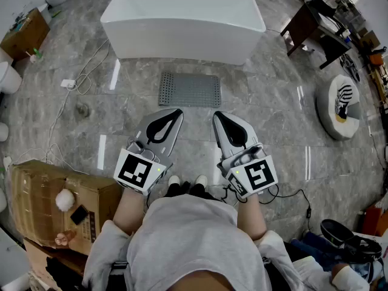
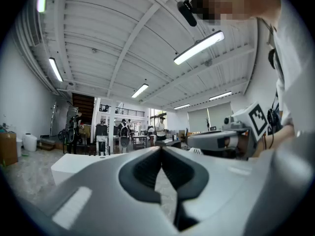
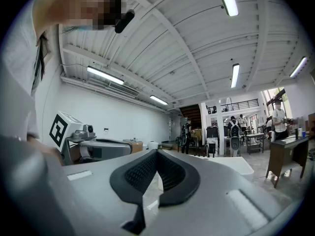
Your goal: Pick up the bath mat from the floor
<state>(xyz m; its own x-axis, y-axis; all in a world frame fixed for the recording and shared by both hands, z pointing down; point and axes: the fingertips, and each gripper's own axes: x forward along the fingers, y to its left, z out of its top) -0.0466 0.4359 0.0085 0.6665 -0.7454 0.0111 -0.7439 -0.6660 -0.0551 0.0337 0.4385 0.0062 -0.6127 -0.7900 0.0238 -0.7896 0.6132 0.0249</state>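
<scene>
Head view: bath mat (image 1: 190, 90) flat, lengthwise left-right.

Left tool (image 1: 173, 113), right tool (image 1: 217, 116): level, side by side, jaws closed, empty.

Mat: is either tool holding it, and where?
Nothing is held. The left tool and right tool are shut and empty; the mat lies on the floor ahead of them.

light grey sweatshirt (image 1: 194, 241) with pushed-up sleeves (image 1: 104, 250)
</scene>
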